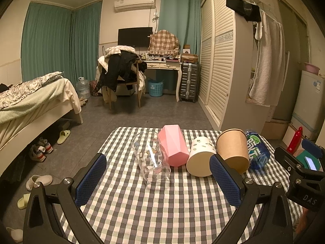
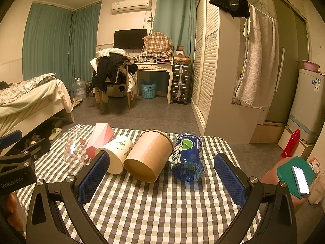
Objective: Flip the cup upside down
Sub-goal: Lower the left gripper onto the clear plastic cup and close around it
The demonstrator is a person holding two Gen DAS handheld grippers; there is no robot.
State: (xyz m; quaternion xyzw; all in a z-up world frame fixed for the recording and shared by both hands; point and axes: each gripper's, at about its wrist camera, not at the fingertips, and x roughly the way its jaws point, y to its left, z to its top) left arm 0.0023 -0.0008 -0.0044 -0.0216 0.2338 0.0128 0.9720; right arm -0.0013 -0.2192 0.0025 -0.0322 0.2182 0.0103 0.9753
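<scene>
Several cups lie on their sides in a row on the checked table (image 1: 142, 207): a clear glass (image 1: 151, 157), a pink faceted cup (image 1: 172, 145), a white printed paper cup (image 1: 200, 156), a brown paper cup (image 1: 233, 149) and a blue cut bottle cup (image 1: 257, 149). Their bases face me. My left gripper (image 1: 158, 178) is open and empty, just in front of the glass. My right gripper (image 2: 162, 177) is open and empty, in front of the brown cup (image 2: 149, 155) and blue cup (image 2: 187, 159). The white cup (image 2: 117, 152), pink cup (image 2: 99, 139) and glass (image 2: 76, 147) lie to its left.
A bed (image 1: 30, 101) stands left, with shoes and slippers (image 1: 63, 136) on the floor. A wardrobe (image 1: 219, 61) stands right. A stool with a phone (image 2: 300, 180) and a red bottle (image 2: 290, 143) are beside the table's right edge.
</scene>
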